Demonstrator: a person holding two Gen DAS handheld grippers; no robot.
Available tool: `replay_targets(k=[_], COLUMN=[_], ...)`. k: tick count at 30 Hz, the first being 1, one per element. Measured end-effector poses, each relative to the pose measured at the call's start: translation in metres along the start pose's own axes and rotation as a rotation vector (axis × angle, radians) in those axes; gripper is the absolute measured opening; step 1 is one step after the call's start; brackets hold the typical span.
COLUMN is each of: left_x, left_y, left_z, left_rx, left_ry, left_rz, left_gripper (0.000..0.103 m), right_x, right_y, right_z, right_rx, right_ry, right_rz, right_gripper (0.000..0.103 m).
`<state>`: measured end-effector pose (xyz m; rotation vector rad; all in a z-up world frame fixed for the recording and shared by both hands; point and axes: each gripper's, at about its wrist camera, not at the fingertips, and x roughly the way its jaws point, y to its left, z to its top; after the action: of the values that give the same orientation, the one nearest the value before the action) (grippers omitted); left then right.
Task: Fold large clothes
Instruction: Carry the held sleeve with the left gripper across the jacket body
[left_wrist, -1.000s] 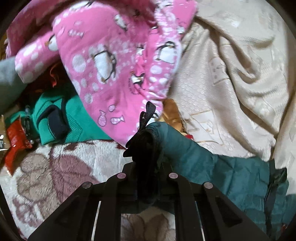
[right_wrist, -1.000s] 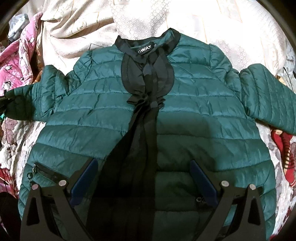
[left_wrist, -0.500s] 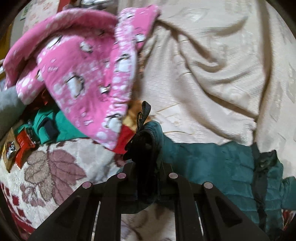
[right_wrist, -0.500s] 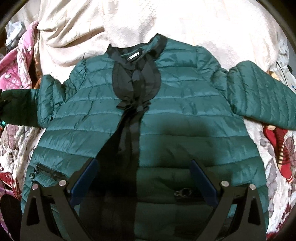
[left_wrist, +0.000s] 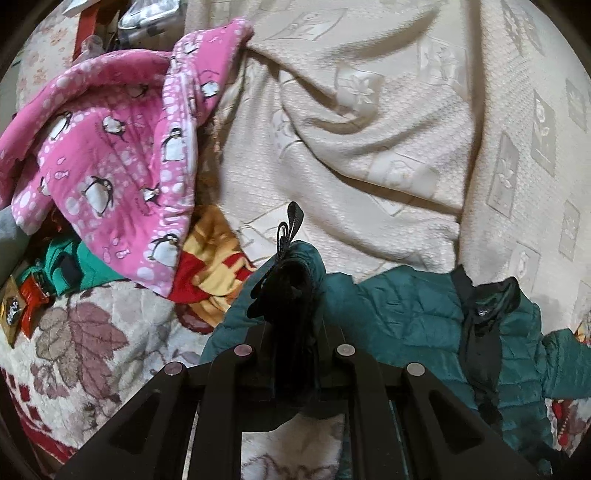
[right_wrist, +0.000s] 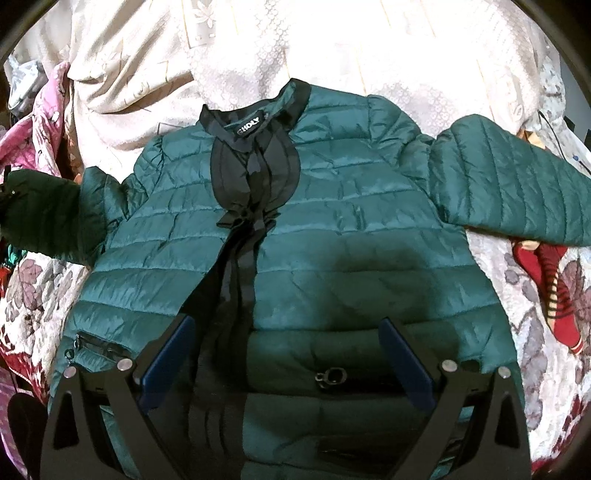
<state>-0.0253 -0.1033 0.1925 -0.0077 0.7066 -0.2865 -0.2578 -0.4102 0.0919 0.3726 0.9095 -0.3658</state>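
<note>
Green puffer jacket (right_wrist: 332, 236) spread front-up on cream blanket (left_wrist: 369, 129). Left gripper (left_wrist: 291, 295) clenched on its sleeve cuff (left_wrist: 288, 288); right gripper (right_wrist: 288, 354) released, hovering over hem.

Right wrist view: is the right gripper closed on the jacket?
No, the right gripper stands wide open above the green jacket, pinching no fabric.

The left wrist camera looks steeply down along its tool (left_wrist: 291, 295), close over one sleeve cuff of the green puffer jacket (left_wrist: 406, 317), facing the cream bedspread (left_wrist: 369, 147) and pink penguin-print fleece (left_wrist: 110, 155). The right wrist camera looks down from the hem side over the whole jacket (right_wrist: 332, 240), between its tool's (right_wrist: 284, 354) fingers. Both views share the jacket's collar and bedspread (right_wrist: 258, 48).
</note>
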Motion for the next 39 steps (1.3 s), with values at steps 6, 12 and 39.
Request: replay_targets(k=[6, 12, 39], left_x=[-0.005, -0.005, 0.010], left_y=[-0.023, -0.050, -0.180], left_z=[-0.002, -0.006, -0.021], left_rx=[0.002, 0.018, 0.088], left_ry=[0.009, 0.018, 0.073], left_rz=[-0.020, -0.033, -0.122], left_gripper=[0.000, 0.000, 0.000], right_x=[-0.001, 0.002, -0.014], right_y=[-0.010, -0.021, -0.062], right_z=[-0.001, -0.006, -0.013], right_rx=[0.001, -0.007, 0.024], right_ry=[-0.006, 0.016, -0.013], right_rz=[-0.019, -0.047, -0.055], right_gripper=[0.101, 0.101, 0.101])
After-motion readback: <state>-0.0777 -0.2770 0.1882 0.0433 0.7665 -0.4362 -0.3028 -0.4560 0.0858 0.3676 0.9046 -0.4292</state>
